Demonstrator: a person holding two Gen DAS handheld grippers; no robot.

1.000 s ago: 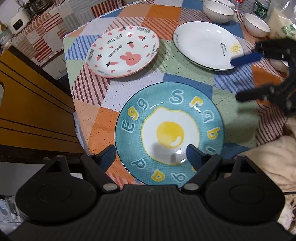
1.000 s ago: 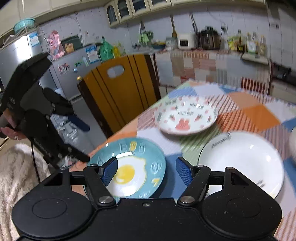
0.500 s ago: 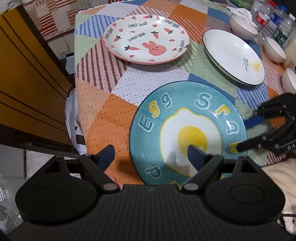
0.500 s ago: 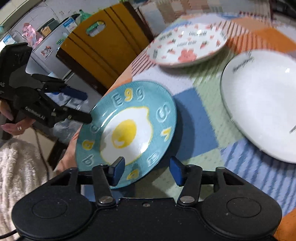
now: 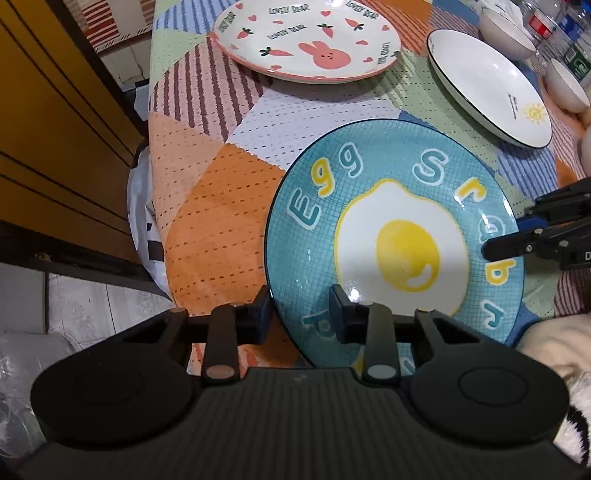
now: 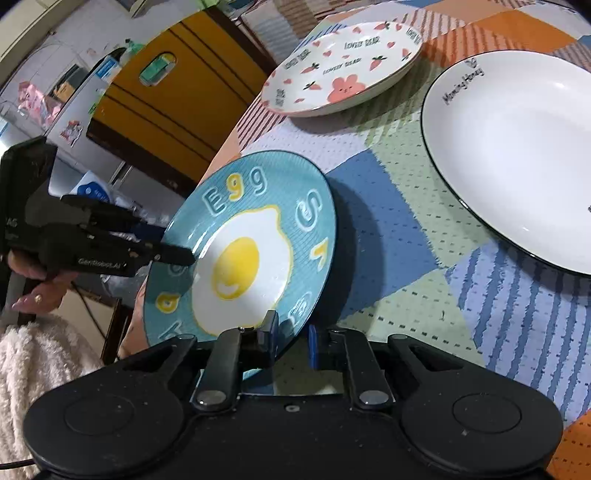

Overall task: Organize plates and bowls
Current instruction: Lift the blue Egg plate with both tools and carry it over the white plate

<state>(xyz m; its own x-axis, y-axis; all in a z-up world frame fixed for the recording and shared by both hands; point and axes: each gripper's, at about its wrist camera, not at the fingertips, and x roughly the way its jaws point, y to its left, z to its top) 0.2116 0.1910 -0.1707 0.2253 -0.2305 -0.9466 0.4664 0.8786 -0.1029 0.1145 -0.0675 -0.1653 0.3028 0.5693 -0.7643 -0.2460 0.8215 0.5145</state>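
A blue egg plate (image 5: 391, 236) sits near the table's front edge, also in the right wrist view (image 6: 243, 251). My left gripper (image 5: 301, 317) is shut on its near-left rim, one finger above and one below. My right gripper (image 6: 290, 339) is shut on the opposite rim; it shows in the left wrist view (image 5: 517, 240). The left gripper also shows in the right wrist view (image 6: 173, 247). The plate looks tilted off the cloth. A pink rabbit plate (image 5: 306, 40) and a white plate (image 5: 487, 81) lie farther back.
Two white bowls (image 5: 506, 33) and water bottles (image 5: 546, 22) stand at the back right. A patchwork cloth (image 5: 207, 206) covers the table. A yellow wooden chair back (image 5: 55, 129) stands left of the table edge. A fluffy white sleeve (image 5: 554, 339) is at right.
Both grippers moved in onto the blue egg plate and closed on opposite rims. The plate now stands tilted between them.
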